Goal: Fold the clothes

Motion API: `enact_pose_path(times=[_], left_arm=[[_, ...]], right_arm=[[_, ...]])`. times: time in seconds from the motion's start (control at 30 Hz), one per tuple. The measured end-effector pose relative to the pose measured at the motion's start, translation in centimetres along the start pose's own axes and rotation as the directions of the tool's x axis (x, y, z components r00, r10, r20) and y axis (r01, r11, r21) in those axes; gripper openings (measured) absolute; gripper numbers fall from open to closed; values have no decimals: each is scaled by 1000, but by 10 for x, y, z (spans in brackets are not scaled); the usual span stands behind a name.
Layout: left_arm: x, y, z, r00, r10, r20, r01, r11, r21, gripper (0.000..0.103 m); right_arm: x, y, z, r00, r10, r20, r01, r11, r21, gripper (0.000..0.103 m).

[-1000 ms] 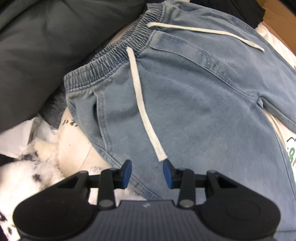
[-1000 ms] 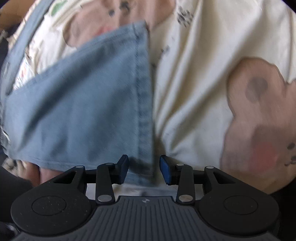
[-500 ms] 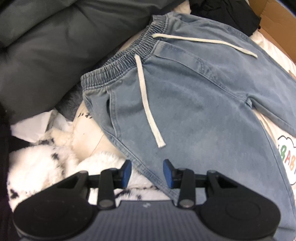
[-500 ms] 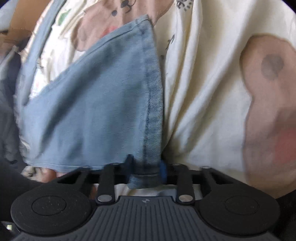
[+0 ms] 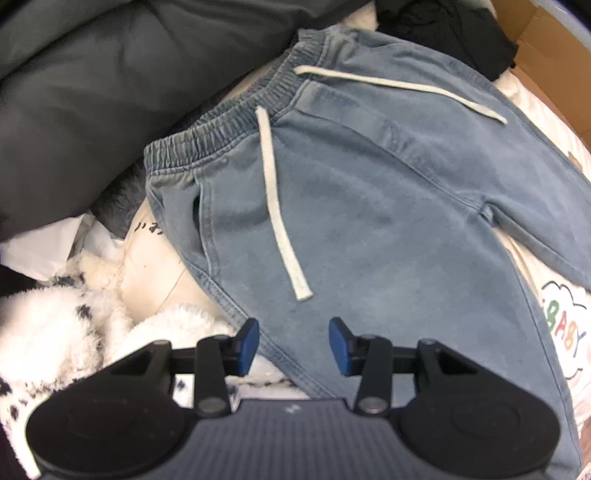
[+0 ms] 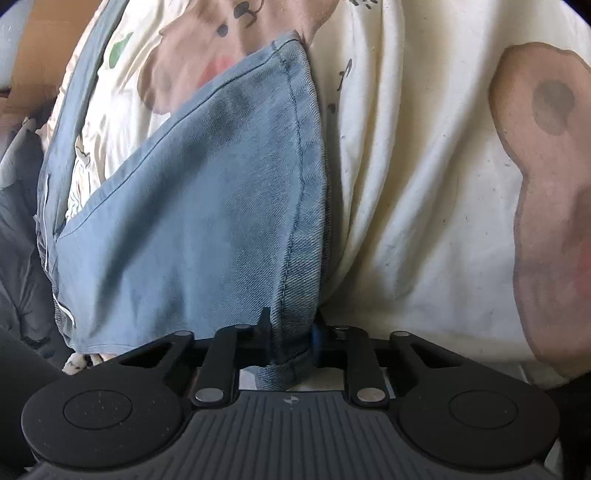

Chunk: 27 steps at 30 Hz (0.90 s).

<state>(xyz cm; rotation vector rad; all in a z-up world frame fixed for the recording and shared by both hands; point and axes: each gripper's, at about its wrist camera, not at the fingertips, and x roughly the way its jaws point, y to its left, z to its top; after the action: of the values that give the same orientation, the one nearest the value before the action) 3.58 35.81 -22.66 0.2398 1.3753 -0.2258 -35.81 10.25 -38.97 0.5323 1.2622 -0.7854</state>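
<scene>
Light blue denim trousers (image 5: 388, 221) lie spread out in the left wrist view, elastic waistband (image 5: 236, 122) at the upper left, with two white drawstrings (image 5: 280, 229) across the front. My left gripper (image 5: 293, 347) hovers open over the trousers' lower side seam, nothing between its blue pads. In the right wrist view, one trouser leg (image 6: 207, 206) runs up from my right gripper (image 6: 290, 343), which is shut on the leg's hem corner. The hem edge (image 6: 306, 177) rises along the leg's right side.
A cream bedsheet (image 6: 424, 184) printed with brown cartoon bears lies under the trousers. A dark grey duvet (image 5: 92, 103), a white fluffy spotted fabric (image 5: 66, 332), a black garment (image 5: 450, 33) and a cardboard box edge (image 5: 543, 48) surround the waistband side.
My right gripper has shut on the trouser hem, which was loose between open fingers a second ago. The left gripper has drawn back from the drawstring end, showing more of the trousers.
</scene>
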Motion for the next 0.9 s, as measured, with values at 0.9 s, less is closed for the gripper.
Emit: enact_pose_path(times=[0.9], left_arm=[[49,70,31,997,17,75,-5,989,-150,20]], right_arm=[[-13,28,-13,960,-278,-17,273,951,-144,15]])
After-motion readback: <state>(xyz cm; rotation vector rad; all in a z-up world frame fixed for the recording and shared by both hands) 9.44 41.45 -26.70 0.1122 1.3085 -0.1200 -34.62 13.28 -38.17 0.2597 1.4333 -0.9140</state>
